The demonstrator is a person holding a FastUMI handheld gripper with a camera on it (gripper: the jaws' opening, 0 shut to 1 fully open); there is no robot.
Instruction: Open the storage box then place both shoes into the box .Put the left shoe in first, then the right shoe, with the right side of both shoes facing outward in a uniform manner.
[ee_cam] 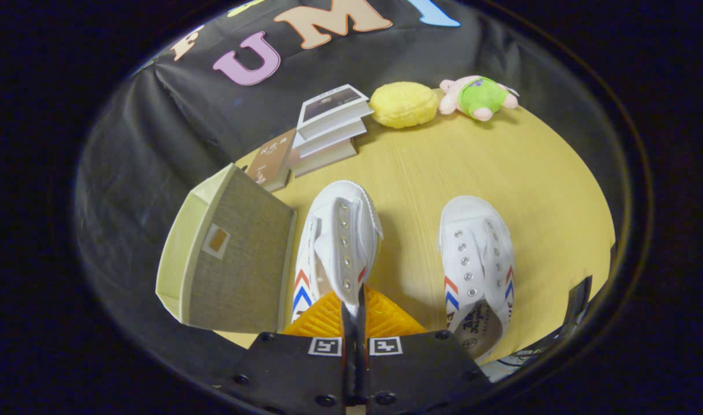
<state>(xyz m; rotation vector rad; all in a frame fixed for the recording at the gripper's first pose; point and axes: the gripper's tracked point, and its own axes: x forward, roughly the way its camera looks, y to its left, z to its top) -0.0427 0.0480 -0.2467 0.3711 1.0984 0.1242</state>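
Left of centre: storage box (230,253), its opening not visible. Centre: gripper (354,305) closed on the upper edge of the left shoe (337,242), which hangs tilted. Right: the right shoe (478,265) flat on the table (420,167). Risk: the thin pinch may slip, dropping the shoe. The gripper points forward and downward.

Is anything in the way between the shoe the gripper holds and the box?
Nothing visible. The gripper is shut on the lifted shoe, and the box sits right beside it. The other shoe lies on the opposite side.
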